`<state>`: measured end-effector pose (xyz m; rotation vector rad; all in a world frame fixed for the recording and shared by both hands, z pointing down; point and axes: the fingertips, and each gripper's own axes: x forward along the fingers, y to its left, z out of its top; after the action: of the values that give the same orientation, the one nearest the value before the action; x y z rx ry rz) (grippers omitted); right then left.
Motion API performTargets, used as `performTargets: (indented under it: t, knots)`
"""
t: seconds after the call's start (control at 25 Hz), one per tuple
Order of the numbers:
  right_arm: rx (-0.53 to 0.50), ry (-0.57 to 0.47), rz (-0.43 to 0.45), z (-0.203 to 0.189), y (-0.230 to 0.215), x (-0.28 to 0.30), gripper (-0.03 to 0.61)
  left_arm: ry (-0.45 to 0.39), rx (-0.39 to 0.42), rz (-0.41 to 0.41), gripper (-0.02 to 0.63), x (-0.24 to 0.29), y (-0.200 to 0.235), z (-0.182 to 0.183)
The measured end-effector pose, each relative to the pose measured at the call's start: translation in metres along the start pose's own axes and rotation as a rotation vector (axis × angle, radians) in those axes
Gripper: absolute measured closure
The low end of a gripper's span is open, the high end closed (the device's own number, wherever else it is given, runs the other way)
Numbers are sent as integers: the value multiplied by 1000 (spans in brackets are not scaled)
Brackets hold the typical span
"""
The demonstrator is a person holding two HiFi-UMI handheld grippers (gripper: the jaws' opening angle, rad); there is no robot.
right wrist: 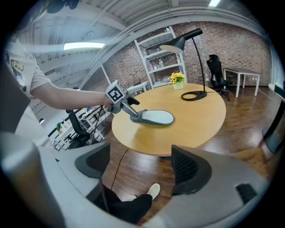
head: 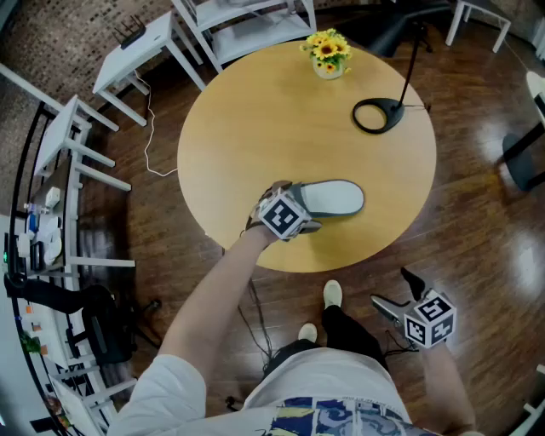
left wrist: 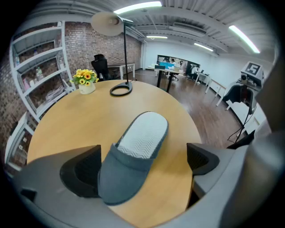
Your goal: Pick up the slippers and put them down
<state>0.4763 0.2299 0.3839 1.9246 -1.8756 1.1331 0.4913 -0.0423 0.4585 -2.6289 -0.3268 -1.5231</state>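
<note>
One grey slipper (head: 330,198) with a pale chevron insole lies flat on the round wooden table (head: 255,119), near its front edge. My left gripper (head: 298,206) is open and straddles the slipper's closed toe end. In the left gripper view the slipper (left wrist: 133,156) lies between the jaws; the left jaw is against the toe and the right jaw stands well apart. My right gripper (head: 393,291) is open and holds nothing, off the table and above the wood floor. From the right gripper view, the slipper (right wrist: 153,117) and left gripper (right wrist: 129,109) show across the table. No second slipper is visible.
A black lamp with a ring base (head: 379,115) and a pot of yellow flowers (head: 328,55) stand at the table's far side. White shelving (head: 247,21) and a white side table (head: 136,47) lie beyond. The person's feet (head: 332,294) stand by the table's near edge.
</note>
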Motion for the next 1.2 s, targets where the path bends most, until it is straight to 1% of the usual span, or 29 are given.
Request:
performTargets:
  t: [0.08,0.16,0.2,0.32,0.4,0.44,0.48,0.52,0.6,0.72,0.8,0.84,0.92,1.0,1.04,1.12,1.2]
  knots:
    - [1,24,25,-6,-1,-4,135,56,98,-16,14,19,3,0]
    - [2,40,44,-10,-3,-8,144,118,176,-43,14,39,8,-2]
    - [3,44,48,-11,-5,-9,144,151,195,-66,14,49,10,-4]
    - [6,54,38,-12,-16,-17,149,257,202,-131,14,71,10,-17]
    - [14,56,31,-12,-22,-23,151,318,229,-136,14,78,5,-25]
    - [16,58,30,-13,-23,-26,157,325,247,-135,22,78,1,-28]
    - [17,60,30,-15,-22,-28,158,313,257,-136,65,76,-4,-28]
    - [16,63,31,-16,-20,-29,158,293,257,-135,91,73,-9,-26]
    - [12,65,39,-16,-16,-29,161,258,245,-122,98,64,-14,-24]
    - [-13,58,68,-10,-16,-31,164,205,222,-70,104,47,-18,-11]
    - [-45,43,88,0,-17,-31,166,173,189,-34,104,32,-18,1]
    - [-65,33,95,7,-14,-26,166,167,161,-29,104,22,-16,0]
    - [-101,16,108,18,4,-6,166,155,93,-44,104,-2,-17,-19]
    - [-137,9,122,23,30,11,166,141,30,-48,104,-30,-23,-47]
    - [-157,9,130,26,42,16,166,137,6,-32,104,-45,-26,-61]
    - [-202,12,147,33,65,19,166,128,-24,34,104,-83,-26,-83]
    - [-251,7,163,40,98,21,166,103,-57,93,104,-127,-28,-110]
